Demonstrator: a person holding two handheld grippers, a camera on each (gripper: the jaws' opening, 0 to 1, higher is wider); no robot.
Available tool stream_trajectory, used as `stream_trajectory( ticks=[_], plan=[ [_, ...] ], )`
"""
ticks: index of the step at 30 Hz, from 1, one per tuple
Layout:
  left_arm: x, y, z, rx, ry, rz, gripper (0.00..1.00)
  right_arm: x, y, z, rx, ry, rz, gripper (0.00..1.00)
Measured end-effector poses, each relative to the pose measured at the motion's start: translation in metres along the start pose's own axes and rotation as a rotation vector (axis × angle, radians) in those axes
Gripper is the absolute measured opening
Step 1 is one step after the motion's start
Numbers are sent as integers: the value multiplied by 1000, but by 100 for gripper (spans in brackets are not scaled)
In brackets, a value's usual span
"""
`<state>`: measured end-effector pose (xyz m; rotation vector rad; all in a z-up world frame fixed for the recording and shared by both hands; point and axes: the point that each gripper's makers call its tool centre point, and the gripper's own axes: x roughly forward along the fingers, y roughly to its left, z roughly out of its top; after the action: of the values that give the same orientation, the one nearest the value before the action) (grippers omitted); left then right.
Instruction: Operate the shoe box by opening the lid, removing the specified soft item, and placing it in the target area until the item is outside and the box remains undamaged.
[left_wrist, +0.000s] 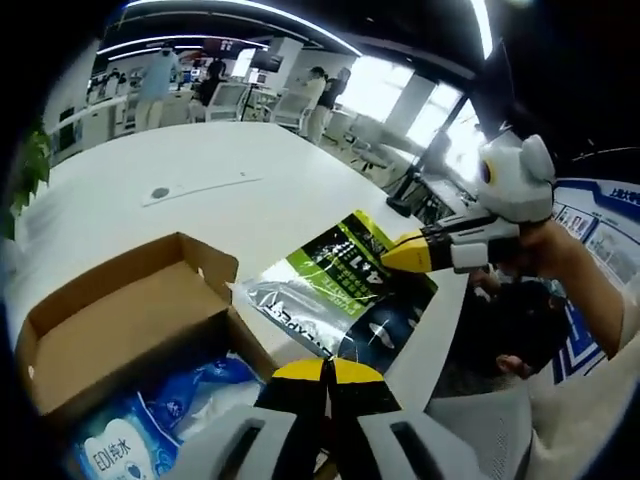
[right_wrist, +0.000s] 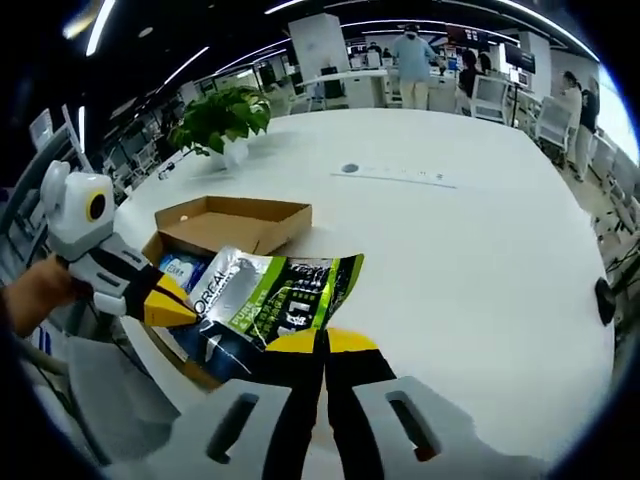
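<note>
Soft foil pouch (right_wrist: 270, 300) is out of the open shoe box (right_wrist: 235, 225), held over the white surface (right_wrist: 450, 250). Both claws, left claw (left_wrist: 328, 368) and right claw (right_wrist: 325, 340), pinch opposite edges. Judged light, limp, slippery; grip the sealed edges.

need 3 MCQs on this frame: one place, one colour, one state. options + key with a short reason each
1. Where is the silver-green pouch?
A. Held above the white table
B. Deep inside the box
C. On a chair

2. What colour are the fingertips of the grippers?
A. Red
B. Yellow
C. Blue

3. What state is the cardboard box in?
A. Taped shut
B. Crushed flat
C. Open

Key: 1 A, both grippers pinch the pouch beside the box; 2 B, yellow tips in both views; 3 C, flaps up and blue-white packs show inside.
</note>
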<state>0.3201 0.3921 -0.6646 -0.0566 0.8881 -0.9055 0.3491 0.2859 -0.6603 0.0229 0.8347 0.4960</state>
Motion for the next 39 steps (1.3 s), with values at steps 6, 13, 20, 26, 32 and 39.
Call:
stream_trajectory(
  ticks=[6, 13, 20, 26, 32, 39],
  plan=[
    [16, -3, 4, 13, 21, -11, 0, 2, -15, -3, 5, 9, -16, 0],
    [31, 4, 9, 40, 63, -5, 0, 15, -29, -1, -1, 17, -18, 0],
    [42, 13, 13, 69, 110, 7, 0, 30, -38, -3, -12, 42, -24, 0],
    [55, 21, 11, 54, 151, 28, 0, 43, -46, -4, -13, 50, -29, 0],
    [68, 27, 8, 59, 212, 50, 0, 54, -54, -5, -11, 54, -36, 0],
    [80, 33, 7, 122, 271, 74, 0, 66, -63, -11, 6, 64, -44, 0]
  ],
)
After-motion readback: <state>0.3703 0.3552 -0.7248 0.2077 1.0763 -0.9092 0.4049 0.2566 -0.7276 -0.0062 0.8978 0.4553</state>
